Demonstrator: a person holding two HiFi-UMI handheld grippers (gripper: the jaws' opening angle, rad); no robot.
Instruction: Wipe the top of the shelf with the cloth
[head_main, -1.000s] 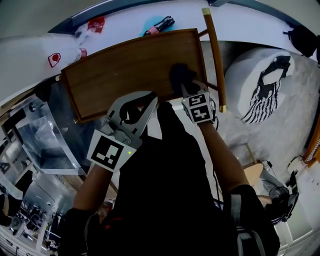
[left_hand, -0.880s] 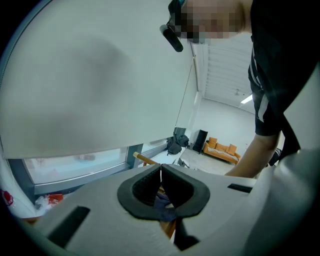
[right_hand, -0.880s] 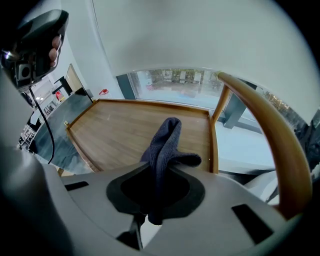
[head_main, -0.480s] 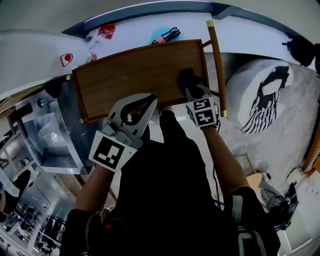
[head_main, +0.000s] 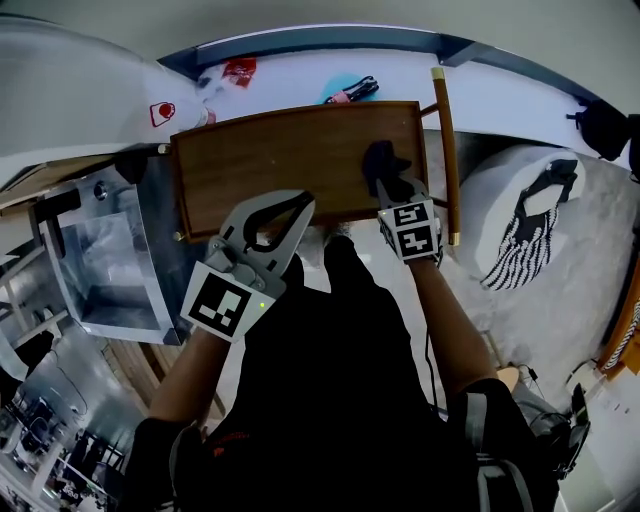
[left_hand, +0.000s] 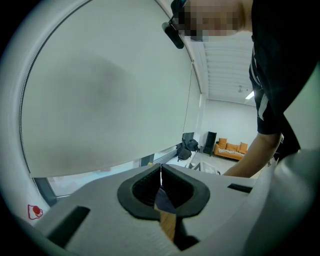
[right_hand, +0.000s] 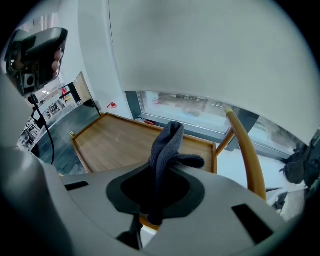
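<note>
The shelf top (head_main: 280, 160) is a brown wooden board with a raised rim; it also fills the middle of the right gripper view (right_hand: 115, 142). My right gripper (head_main: 392, 188) is shut on a dark grey cloth (head_main: 381, 160) at the board's right front part. In the right gripper view the cloth (right_hand: 167, 145) sticks up from between the jaws of the right gripper (right_hand: 156, 187). My left gripper (head_main: 300, 206) hangs shut at the board's front edge, off the wood. Seen from the left gripper view, the left gripper (left_hand: 160, 176) points up at a pale blind.
A wooden bar handle (head_main: 447, 150) runs along the shelf's right side (right_hand: 245, 150). A shiny metal unit (head_main: 100, 260) stands at the left. A white cushion with a striped cloth (head_main: 520, 220) lies on the floor at the right. Small items (head_main: 350, 90) sit on the sill behind.
The head view has swung, so the shelf sits lower and further right in the picture. The right gripper and cloth stay at the board's right front part. The left gripper has barely moved.
</note>
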